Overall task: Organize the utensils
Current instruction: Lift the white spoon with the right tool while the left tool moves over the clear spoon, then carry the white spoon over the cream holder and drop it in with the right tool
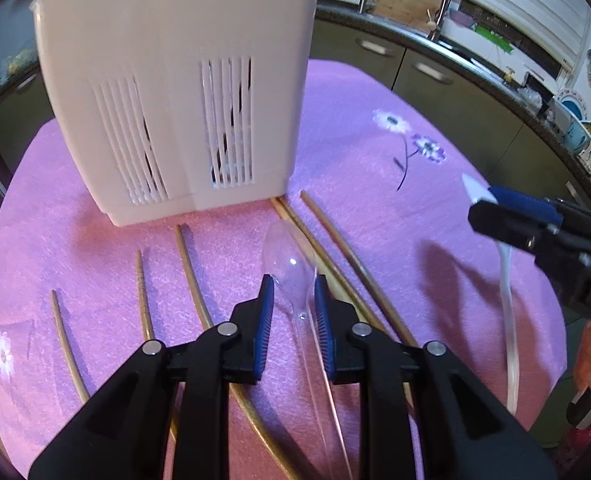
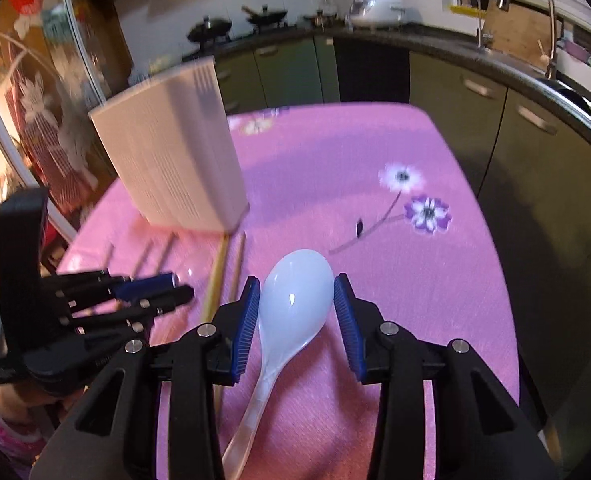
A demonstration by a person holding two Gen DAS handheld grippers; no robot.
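Observation:
A white slotted utensil holder (image 1: 175,92) stands on the pink tablecloth (image 1: 375,208); it also shows in the right wrist view (image 2: 175,160). Several wooden chopsticks (image 1: 191,276) lie in front of it. My left gripper (image 1: 293,284) is shut on the neck of a clear plastic spoon (image 1: 287,260). My right gripper (image 2: 295,284) is shut on the bowl of a white ceramic spoon (image 2: 295,292), held above the cloth; in the left wrist view this spoon (image 1: 507,300) hangs from the right gripper (image 1: 495,216).
A kitchen counter with sink and tap (image 2: 535,20) curves behind the table. Green cabinets (image 2: 475,100) lie beyond the table's far edge. Flower prints (image 2: 427,212) mark the cloth at right. A glass door (image 2: 35,120) stands left.

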